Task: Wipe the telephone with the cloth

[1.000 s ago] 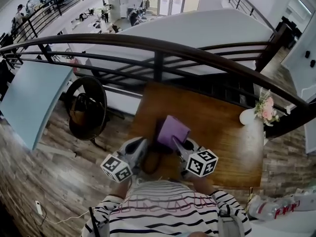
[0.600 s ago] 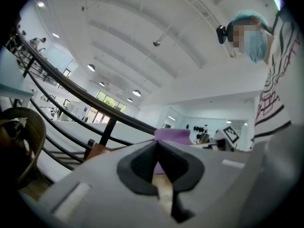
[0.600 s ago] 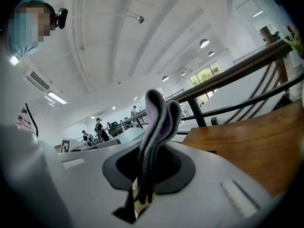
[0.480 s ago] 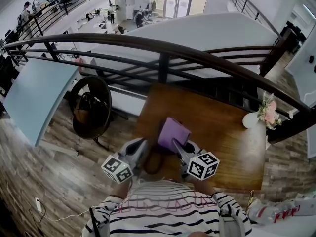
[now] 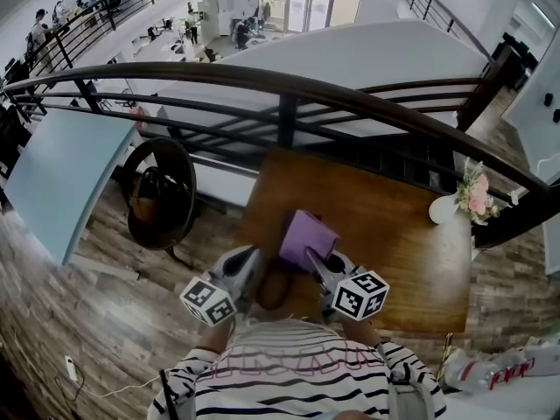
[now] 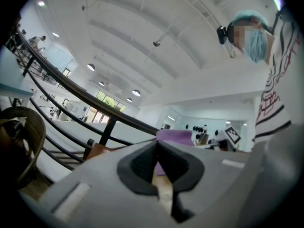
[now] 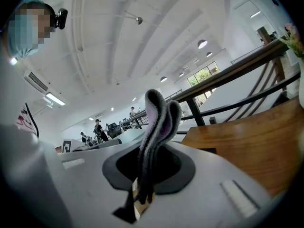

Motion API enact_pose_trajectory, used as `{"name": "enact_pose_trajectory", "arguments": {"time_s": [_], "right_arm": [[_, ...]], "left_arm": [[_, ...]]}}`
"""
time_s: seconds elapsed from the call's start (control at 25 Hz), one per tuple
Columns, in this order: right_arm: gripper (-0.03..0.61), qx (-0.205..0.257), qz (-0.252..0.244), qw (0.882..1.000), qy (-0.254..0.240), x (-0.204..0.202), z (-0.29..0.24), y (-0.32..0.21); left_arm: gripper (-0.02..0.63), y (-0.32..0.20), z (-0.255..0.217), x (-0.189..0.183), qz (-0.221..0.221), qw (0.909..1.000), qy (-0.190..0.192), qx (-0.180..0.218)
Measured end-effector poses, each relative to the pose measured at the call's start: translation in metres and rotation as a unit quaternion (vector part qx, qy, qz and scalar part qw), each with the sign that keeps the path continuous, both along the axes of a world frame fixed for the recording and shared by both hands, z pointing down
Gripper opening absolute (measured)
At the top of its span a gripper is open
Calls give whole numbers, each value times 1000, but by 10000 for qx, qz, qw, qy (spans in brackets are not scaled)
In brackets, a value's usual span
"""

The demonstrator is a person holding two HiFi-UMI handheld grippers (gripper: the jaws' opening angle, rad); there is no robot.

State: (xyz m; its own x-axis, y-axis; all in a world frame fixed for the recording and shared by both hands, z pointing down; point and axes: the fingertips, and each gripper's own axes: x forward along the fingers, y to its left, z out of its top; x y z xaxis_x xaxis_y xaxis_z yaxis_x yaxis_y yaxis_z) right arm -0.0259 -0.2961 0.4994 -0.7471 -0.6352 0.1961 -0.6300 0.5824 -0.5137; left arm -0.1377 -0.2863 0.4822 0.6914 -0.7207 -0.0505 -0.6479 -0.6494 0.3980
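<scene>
Pinching the folded purple cloth (image 5: pixel 306 234) between its pads, our right hand-held gripper (image 5: pixel 311 254) hangs low over the brown wooden bench (image 5: pixel 385 208). Our left hand-held gripper (image 5: pixel 254 257) is pressed together on nothing. The dark telephone (image 5: pixel 273 287) lies between the two, just left of the cloth and nearer us. Its long axis seems to run away from us, though we cannot tell which end points outward.
</scene>
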Motion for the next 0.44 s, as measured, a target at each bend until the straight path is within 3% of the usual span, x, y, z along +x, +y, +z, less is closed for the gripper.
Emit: {"name": "enact_pose_trajectory", "arguments": {"time_s": [0.44], "right_arm": [[37,-66,33,10000,-47,2,3,-1]], "left_arm": [[2,-3,2,4,52,10000,7,-35]]}}
